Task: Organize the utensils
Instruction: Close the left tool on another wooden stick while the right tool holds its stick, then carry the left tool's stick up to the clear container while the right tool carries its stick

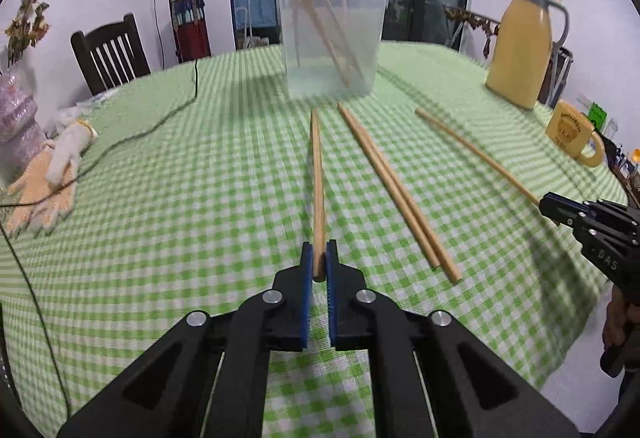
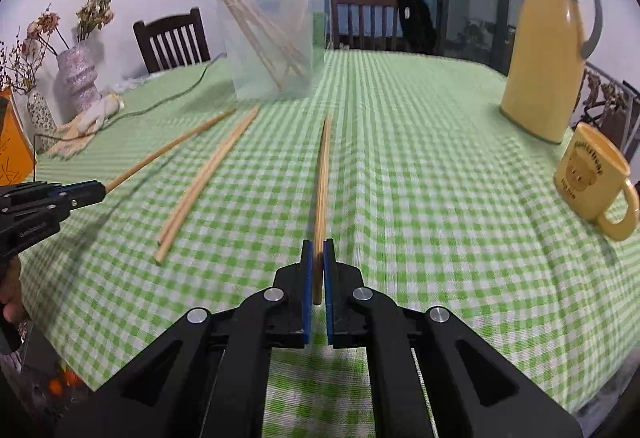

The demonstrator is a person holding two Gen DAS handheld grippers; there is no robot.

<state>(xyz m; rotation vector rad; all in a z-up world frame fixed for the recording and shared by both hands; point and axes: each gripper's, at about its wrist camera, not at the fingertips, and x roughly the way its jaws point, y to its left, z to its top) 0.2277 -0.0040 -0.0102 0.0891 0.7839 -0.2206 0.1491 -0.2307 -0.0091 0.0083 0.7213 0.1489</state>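
On a green-checked desk (image 1: 200, 174), chopsticks are partly sorted into a clear tub.

Several chopsticks already lean inside the plastic tub (image 1: 332, 38) at the far side. The left gripper (image 1: 319, 262) has its fingers clamped on one chopstick (image 1: 318, 178); the right gripper (image 2: 318, 262) likewise pinches another chopstick (image 2: 322, 178). Between them a loose pair (image 1: 396, 190) lies on the cloth, not yet collected. Off to the right stand a yellow jug (image 1: 520, 46) and a mug (image 1: 572, 134); gloves (image 1: 60, 166) and a cable (image 1: 160, 118) lie left. Nothing seems to block the way to the tub.
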